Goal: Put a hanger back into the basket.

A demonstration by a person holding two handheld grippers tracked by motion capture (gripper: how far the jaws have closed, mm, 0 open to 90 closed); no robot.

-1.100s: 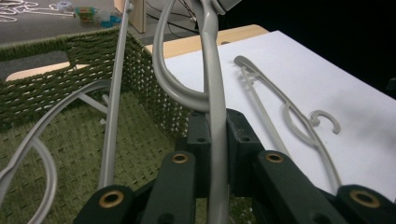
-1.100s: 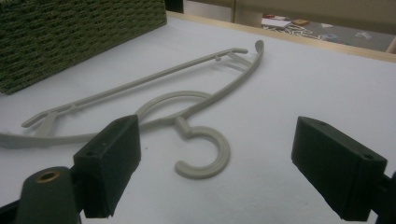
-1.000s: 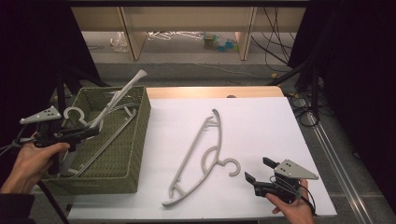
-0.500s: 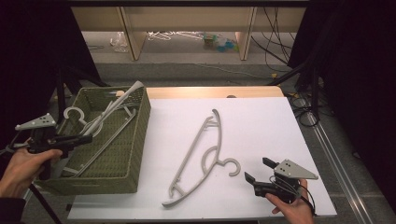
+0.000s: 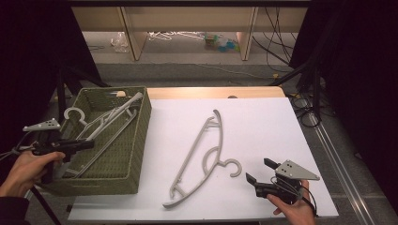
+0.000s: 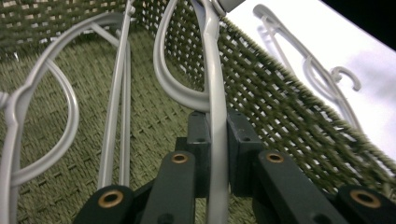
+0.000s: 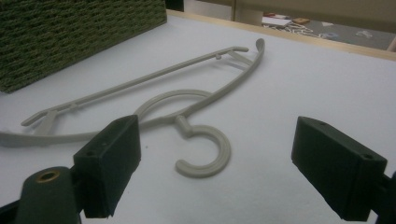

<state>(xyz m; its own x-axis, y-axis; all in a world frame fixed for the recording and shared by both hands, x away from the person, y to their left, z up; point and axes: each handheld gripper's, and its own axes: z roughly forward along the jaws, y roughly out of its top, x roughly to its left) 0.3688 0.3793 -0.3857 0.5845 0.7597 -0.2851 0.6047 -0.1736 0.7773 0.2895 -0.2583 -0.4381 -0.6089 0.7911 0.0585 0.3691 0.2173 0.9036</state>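
A green woven basket (image 5: 133,154) stands on the left of the white table (image 5: 263,126). My left gripper (image 5: 90,144) reaches in over its left side, shut on the thin bar of a grey plastic hanger (image 6: 215,93) that slants across the basket (image 6: 285,98). A second grey hanger (image 6: 42,121) lies on the basket floor. Another grey hanger (image 5: 197,152) lies flat in the middle of the table, hook (image 7: 205,156) toward my right gripper (image 5: 259,172). That gripper (image 7: 217,158) stands open just short of the hook, nothing between its jaws.
The table's front edge runs close under my right hand (image 5: 293,211). A wooden strip (image 5: 211,92) borders the far edge. Beyond it are shelf legs and clutter on the floor (image 5: 187,37). Black stands and cables (image 5: 309,98) flank the right side.
My left gripper has drawn back to the left and down, and the hanger it holds has sunk lower into the basket. The right gripper has stayed put.
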